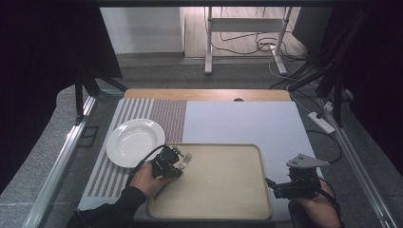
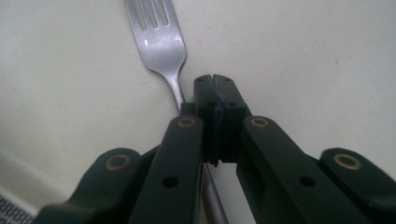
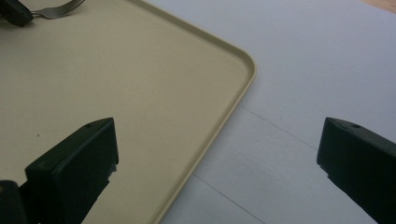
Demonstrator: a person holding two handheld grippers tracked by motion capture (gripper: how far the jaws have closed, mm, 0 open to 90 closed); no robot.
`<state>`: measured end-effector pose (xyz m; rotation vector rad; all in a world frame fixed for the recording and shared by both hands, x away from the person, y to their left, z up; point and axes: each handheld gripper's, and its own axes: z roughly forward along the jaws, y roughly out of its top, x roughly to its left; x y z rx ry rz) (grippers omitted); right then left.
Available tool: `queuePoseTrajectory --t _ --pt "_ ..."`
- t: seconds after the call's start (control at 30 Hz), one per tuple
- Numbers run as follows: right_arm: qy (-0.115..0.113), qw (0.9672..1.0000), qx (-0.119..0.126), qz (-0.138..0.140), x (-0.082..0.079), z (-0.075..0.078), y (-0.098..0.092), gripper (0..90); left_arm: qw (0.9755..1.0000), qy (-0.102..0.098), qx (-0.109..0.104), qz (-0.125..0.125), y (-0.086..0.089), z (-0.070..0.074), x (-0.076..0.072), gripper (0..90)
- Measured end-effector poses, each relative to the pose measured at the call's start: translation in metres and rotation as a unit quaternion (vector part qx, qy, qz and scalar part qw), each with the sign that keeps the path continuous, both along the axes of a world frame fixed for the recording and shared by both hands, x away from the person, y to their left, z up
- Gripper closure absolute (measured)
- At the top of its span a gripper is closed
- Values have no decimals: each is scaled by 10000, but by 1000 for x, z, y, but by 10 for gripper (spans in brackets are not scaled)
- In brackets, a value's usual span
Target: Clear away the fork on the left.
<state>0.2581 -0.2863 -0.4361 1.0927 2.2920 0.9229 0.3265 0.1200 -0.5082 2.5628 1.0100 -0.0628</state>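
**A:** So where was the fork (image 1: 186, 158) at that point? On the tray (image 1: 223, 199) or off it?

**B:** On the tray, up near its far left corner. Tines pointed toward the far edge, handle ran back toward the person. The left tongs (image 1: 179, 161) were right on it. In the left gripper view the jaws were clenched together with the fork's (image 2: 163, 46) thin neck and handle running along and under their left side. Looked like they'd nipped the handle, though I couldn't really tell how much metal was actually between the pads.

**A:** Lifted or flat?

**B:** Couldn't tell for sure. The head seemed to lie close to the tray surface (image 2: 303, 56).

**A:** And the other hand?

**B:** The right tongs (image 1: 272, 186) sat just off the tray's near right corner, over the pale mat (image 1: 247, 123), pointing left toward the tray. Jaws were spread wide, nothing between them. The right gripper view looked across the tray's rounded corner (image 3: 243, 79), with the fork tines (image 3: 58, 10) way off at the top left.

**A:** Anything else on the table?

**B:** A white plate (image 1: 135, 141), on the striped placemat (image 1: 157, 114) just beside the tray's far left corner. It was near the left tongs, but not touching the tray.
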Motion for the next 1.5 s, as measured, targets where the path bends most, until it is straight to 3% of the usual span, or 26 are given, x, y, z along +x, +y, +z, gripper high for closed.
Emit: queuePoseTrajectory --t 0.37,0.77,0.87,0.97,1.03,1.2,1.3,1.5 --pt "12 10000 -3 4 0 0 0 0 9994 87 -32 339 21 -1 12 886" --pt "18 10000 -35 24 0 0 1 0 9970 178 11 757 43 -1 18 873" --pt "15 10000 -42 26 0 0 1 0 9965 247 -107 790 47 -2 20 873" --pt "11 10000 -37 31 0 0 1 0 9968 205 -103 760 46 -2 20 866" --pt "6 10000 -38 33 0 0 1 0 9969 199 -217 723 47 0 20 865" --pt "15 10000 -42 30 0 0 1 0 9975 -142 -438 542 46 8 17 803" --pt "17 10000 -39 29 0 0 1 0 9961 -316 -682 457 46 14 14 755" --pt "14 10000 -27 27 0 0 0 0 9938 -572 -907 309 48 23 8 642"
